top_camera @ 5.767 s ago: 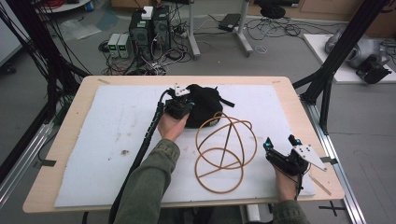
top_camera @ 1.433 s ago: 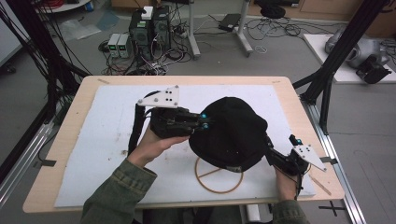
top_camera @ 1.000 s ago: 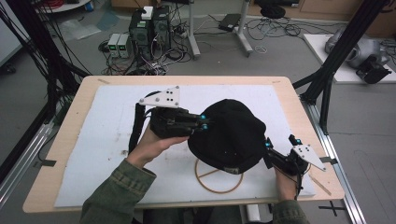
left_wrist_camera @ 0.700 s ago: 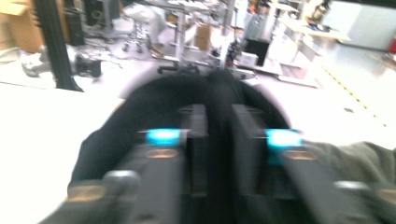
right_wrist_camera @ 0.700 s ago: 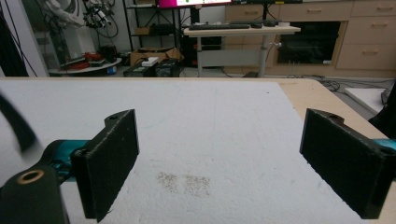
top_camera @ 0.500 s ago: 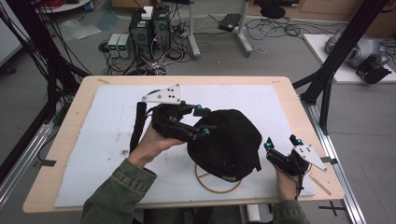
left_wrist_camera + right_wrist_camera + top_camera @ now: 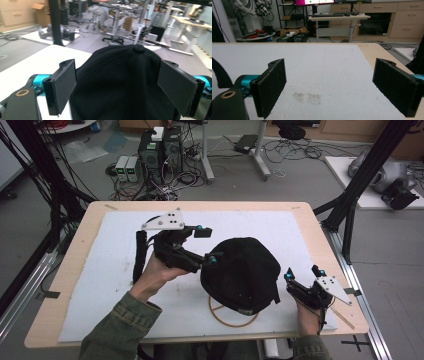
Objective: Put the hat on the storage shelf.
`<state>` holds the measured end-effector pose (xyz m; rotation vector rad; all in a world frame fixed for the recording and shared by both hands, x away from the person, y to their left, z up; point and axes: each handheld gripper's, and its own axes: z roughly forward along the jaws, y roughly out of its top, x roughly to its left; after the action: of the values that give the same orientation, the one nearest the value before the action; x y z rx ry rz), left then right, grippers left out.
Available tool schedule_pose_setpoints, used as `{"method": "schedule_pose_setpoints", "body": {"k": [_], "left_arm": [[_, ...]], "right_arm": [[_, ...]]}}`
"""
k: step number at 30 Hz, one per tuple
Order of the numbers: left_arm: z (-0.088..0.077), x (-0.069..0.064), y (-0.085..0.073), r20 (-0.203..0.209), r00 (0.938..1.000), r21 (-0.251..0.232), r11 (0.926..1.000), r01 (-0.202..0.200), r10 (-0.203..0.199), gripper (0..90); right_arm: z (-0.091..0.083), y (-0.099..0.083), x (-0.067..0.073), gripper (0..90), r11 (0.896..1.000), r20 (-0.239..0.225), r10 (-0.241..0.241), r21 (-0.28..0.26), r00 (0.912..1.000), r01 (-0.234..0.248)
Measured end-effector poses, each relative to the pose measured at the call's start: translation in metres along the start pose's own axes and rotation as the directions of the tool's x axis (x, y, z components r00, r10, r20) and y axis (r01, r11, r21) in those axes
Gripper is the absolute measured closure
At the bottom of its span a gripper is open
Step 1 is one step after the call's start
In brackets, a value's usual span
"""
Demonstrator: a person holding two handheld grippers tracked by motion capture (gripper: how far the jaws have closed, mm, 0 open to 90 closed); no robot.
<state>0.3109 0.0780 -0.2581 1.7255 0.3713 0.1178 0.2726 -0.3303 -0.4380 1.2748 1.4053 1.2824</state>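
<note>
A black cap (image 7: 242,275) sits over a ring-shaped wooden stand (image 7: 235,321), with just the stand's bottom hoop peeking out under it. My left gripper (image 7: 209,246) is at the cap's left side. Its jaws have just been opening and now stand wide. In the left gripper view the cap (image 7: 125,72) lies between the two pads (image 7: 62,85), which do not press on it. My right gripper (image 7: 303,274) rests open near the front right of the table, just right of the cap. Nothing but the white mat (image 7: 319,72) lies between its jaws.
The white foam mat (image 7: 100,270) covers most of the wooden table (image 7: 75,240). A black frame post (image 7: 350,205) stands at the table's right edge. Computers and cables (image 7: 160,150) lie on the floor beyond the far edge.
The cap has been carried from the back of the table over the stand and has sunk lower onto it. The left jaws, shut on the cap before, have spread apart. The right gripper has stayed put.
</note>
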Motion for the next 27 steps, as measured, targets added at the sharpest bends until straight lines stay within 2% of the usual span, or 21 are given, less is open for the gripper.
{"method": "schedule_pose_setpoints", "body": {"k": [4, 7, 10, 13, 14, 16, 21, 22, 23, 25, 27], "left_arm": [[-0.016, 0.002, -0.003, -0.068, 0.9977, -0.007, 1.0000, -0.002, 0.002, 16.7], [-0.028, 0.001, -0.005, -0.101, 0.9947, -0.018, 0.9997, -0.017, 0.016, 17.0], [-0.038, 0.000, -0.007, -0.147, 0.9884, -0.006, 0.9992, -0.040, 0.038, 17.0], [-0.046, -0.001, -0.011, -0.199, 0.9779, -0.006, 0.9979, -0.065, 0.062, 17.1], [-0.049, -0.001, -0.013, -0.228, 0.9709, -0.012, 0.9969, -0.078, 0.073, 17.1], [-0.056, -0.002, -0.017, -0.263, 0.9610, -0.028, 0.9950, -0.096, 0.086, 17.6], [-0.070, -0.001, -0.029, -0.345, 0.9340, -0.051, 0.9920, -0.116, 0.091, 19.4], [-0.072, -0.001, -0.031, -0.356, 0.9304, -0.057, 0.9917, -0.115, 0.088, 18.9], [-0.076, 0.000, -0.035, -0.382, 0.9205, -0.063, 0.9912, -0.116, 0.084, 18.6], [-0.080, 0.001, -0.039, -0.402, 0.9126, -0.077, 0.9906, -0.113, 0.073, 18.2], [-0.086, 0.002, -0.044, -0.441, 0.8951, -0.086, 0.9892, -0.118, 0.069, 17.9]], "right_arm": [[-0.002, 0.000, -0.004, 10.9, 1.000, 0.011, 0.006, -0.004, 0.9999, -0.006], [-0.003, -0.001, -0.005, 10.9, 1.000, 0.020, 0.000, 0.002, 0.9998, 0.000], [-0.004, 0.000, -0.005, 10.9, 1.000, 0.023, 0.008, -0.001, 0.9997, -0.007], [-0.004, 0.000, -0.004, 10.9, 1.000, 0.023, 0.003, -0.003, 0.9997, -0.003], [-0.004, 0.000, -0.004, 10.9, 1.000, 0.022, 0.004, -0.003, 0.9997, -0.004], [-0.004, 0.000, -0.004, 10.9, 1.000, 0.023, 0.002, -0.002, 0.9997, -0.002], [-0.003, -0.001, -0.004, 11.0, 1.000, 0.023, -0.003, 0.005, 0.9997, 0.003], [-0.003, -0.001, -0.004, 11.0, 1.000, 0.025, -0.001, 0.004, 0.9997, 0.001], [-0.003, -0.001, -0.003, 11.0, 1.000, 0.026, -0.001, 0.003, 0.9997, 0.001], [-0.003, -0.001, -0.003, 11.0, 1.000, 0.028, -0.005, 0.002, 0.9996, 0.005], [-0.003, -0.001, -0.003, 11.0, 1.000, 0.030, -0.003, 0.007, 0.9995, 0.003]]}}
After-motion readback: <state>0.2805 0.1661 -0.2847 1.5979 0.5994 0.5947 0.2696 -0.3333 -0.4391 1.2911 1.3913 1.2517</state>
